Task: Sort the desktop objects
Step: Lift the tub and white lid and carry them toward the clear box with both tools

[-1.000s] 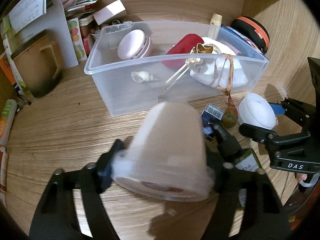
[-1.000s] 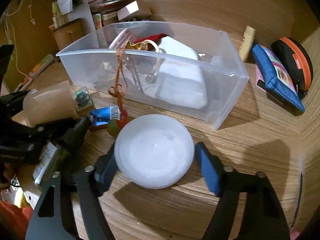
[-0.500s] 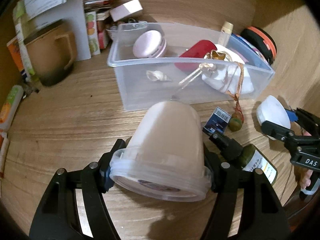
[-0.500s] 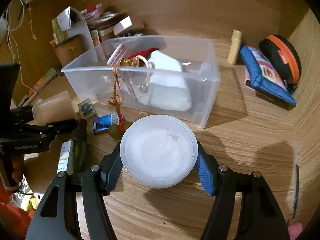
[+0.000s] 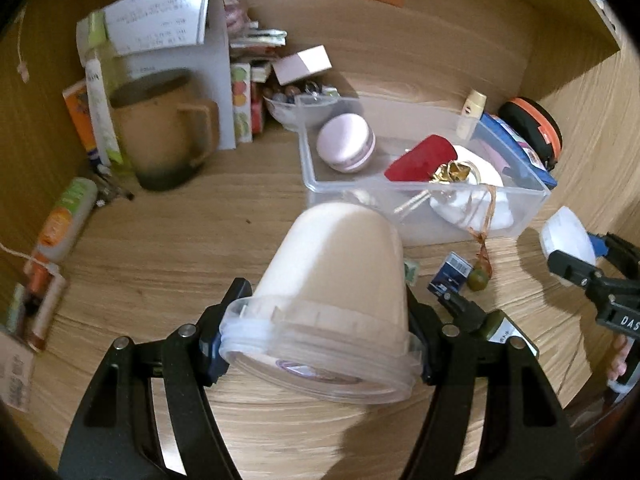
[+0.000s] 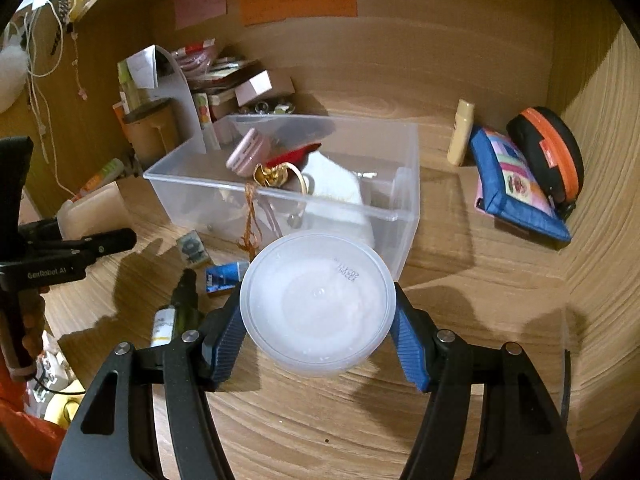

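Note:
My left gripper [image 5: 318,344] is shut on a translucent beige plastic cup [image 5: 336,280], held tilted with its base pointing away, above the wooden desk. It also shows in the right wrist view [image 6: 90,216]. My right gripper [image 6: 318,332] is shut on a round white plastic lid [image 6: 318,304], held above the desk in front of the clear storage bin [image 6: 404,216]. The lid shows at the right of the left wrist view [image 5: 566,236]. The bin [image 5: 440,196] holds a pink round case [image 5: 346,142], a red case [image 5: 420,160], a white pouch and a gold charm.
On the desk lie a dark green bottle [image 6: 182,308], a blue tube [image 6: 222,276] and a small card [image 6: 192,248]. A brown mug [image 5: 164,128] and paper clutter stand at the back left. A blue pouch [image 6: 516,184], an orange-black case [image 6: 548,156] and a beige tube [image 6: 460,132] lie right.
Both grippers have risen and pulled back from the bin, each still holding its object. The left view has swung left, so the mug and papers now show more.

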`<state>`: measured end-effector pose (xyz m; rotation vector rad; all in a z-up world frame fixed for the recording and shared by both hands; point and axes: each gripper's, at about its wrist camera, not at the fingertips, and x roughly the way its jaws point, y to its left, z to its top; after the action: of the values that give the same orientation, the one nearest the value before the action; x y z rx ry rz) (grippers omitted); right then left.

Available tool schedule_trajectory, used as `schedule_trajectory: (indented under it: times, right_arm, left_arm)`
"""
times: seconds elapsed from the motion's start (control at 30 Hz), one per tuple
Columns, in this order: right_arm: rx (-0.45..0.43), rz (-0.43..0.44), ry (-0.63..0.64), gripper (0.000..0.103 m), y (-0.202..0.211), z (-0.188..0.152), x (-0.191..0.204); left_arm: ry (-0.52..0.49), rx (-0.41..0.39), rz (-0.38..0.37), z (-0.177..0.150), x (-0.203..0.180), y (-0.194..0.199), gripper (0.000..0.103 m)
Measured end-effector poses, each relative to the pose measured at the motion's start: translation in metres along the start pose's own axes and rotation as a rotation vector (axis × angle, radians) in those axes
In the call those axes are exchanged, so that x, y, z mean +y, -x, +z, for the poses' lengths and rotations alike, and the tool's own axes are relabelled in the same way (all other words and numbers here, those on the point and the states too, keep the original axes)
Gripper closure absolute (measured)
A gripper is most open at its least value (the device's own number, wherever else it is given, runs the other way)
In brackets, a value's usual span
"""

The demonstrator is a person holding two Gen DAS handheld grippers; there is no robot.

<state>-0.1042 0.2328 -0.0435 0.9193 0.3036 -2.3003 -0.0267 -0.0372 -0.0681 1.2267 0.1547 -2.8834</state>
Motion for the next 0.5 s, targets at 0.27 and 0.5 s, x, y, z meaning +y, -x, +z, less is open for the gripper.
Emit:
schedule_trajectory:
  times: [0.27, 0.5]
  right_arm:
    - [-0.051, -0.018, 0.01, 0.041, 0.018, 0.019, -0.005]
    - [-0.091, -0.045, 0.047, 0.041, 0.022, 0.043, -0.007]
  left_arm:
    - [-0.065, -0.064, 0.05, 0.025, 0.005, 0.021, 0.034]
    - [-0.113, -0.075, -0.011, 0.055, 0.003, 0.028, 0.034]
